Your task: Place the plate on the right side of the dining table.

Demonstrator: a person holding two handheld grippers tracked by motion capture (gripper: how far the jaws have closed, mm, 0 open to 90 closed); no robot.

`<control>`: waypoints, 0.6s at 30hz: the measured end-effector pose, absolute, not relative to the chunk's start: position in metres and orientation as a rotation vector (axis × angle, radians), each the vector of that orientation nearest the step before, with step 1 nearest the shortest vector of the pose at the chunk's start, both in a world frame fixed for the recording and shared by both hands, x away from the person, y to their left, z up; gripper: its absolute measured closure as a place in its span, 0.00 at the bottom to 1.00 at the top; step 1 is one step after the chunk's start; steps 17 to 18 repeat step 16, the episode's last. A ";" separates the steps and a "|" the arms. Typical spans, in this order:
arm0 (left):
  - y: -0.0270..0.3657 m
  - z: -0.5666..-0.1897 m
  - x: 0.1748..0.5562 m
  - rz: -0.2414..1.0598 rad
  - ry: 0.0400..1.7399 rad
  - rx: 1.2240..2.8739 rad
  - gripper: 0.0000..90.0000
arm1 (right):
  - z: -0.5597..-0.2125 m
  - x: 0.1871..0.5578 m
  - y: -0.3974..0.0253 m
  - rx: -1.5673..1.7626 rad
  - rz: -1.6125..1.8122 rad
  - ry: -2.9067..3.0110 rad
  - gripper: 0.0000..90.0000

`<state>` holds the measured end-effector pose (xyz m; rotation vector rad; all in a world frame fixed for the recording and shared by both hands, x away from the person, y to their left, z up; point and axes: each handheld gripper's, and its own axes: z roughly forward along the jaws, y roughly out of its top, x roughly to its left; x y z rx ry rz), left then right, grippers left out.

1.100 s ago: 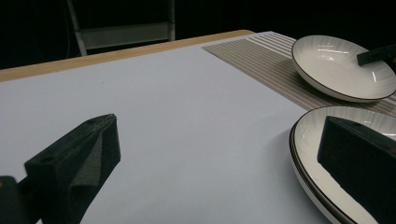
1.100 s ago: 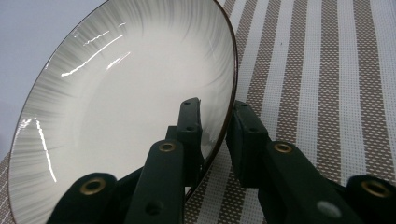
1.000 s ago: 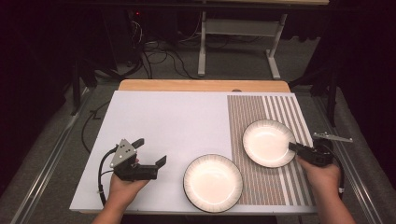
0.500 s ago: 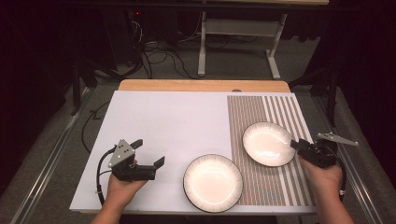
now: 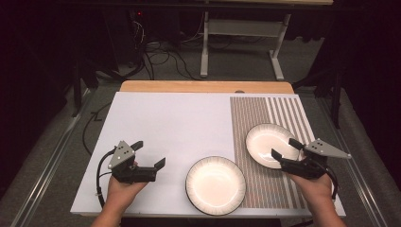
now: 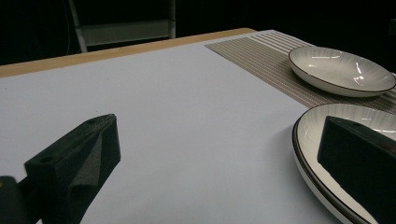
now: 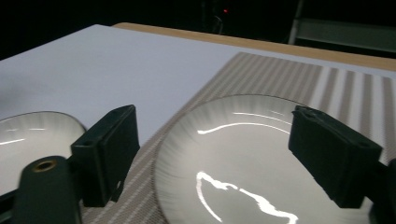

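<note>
Two white dark-rimmed plates, two hand-held grippers, one striped mat [image 5: 283, 118].
Far plate [image 5: 268, 144] lies wholly on the mat; near plate [image 5: 215, 185] overlaps the mat's left edge. Right gripper [image 5: 285, 150], jaws wide and empty, sits at the far plate's rim. Left gripper [image 5: 150, 154], jaws wide and empty, rests well left of the mat.

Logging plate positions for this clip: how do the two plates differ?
The near plate lies mostly on the white table, its edge over the striped mat; the far plate lies wholly on the mat. The right gripper is at the far plate's rim; the left gripper stands apart from the near plate. Both are white, dark-rimmed and empty.
</note>
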<state>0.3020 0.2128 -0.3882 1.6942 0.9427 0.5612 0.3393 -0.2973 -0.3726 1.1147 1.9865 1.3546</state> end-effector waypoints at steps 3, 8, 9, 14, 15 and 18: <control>0.212 -0.388 0.300 0.562 0.936 1.696 0.00 | -0.371 0.332 -0.280 1.056 1.393 2.016 0.10; 0.207 -0.388 0.299 0.533 0.925 1.689 0.00 | -0.372 0.319 -0.253 0.993 1.440 2.043 0.01; 0.207 -0.387 0.298 0.538 0.920 1.695 0.00 | -0.372 0.316 -0.248 0.958 1.443 2.057 0.01; 0.204 -0.386 0.295 0.548 0.908 1.692 0.00 | -0.373 0.310 -0.241 0.912 1.442 2.076 0.01; 0.204 -0.386 0.295 0.546 0.908 1.693 0.00 | -0.373 0.310 -0.240 0.911 1.437 2.075 0.01; 0.205 -0.386 0.295 0.547 0.910 1.695 0.00 | -0.372 0.309 -0.240 0.906 1.434 2.076 0.01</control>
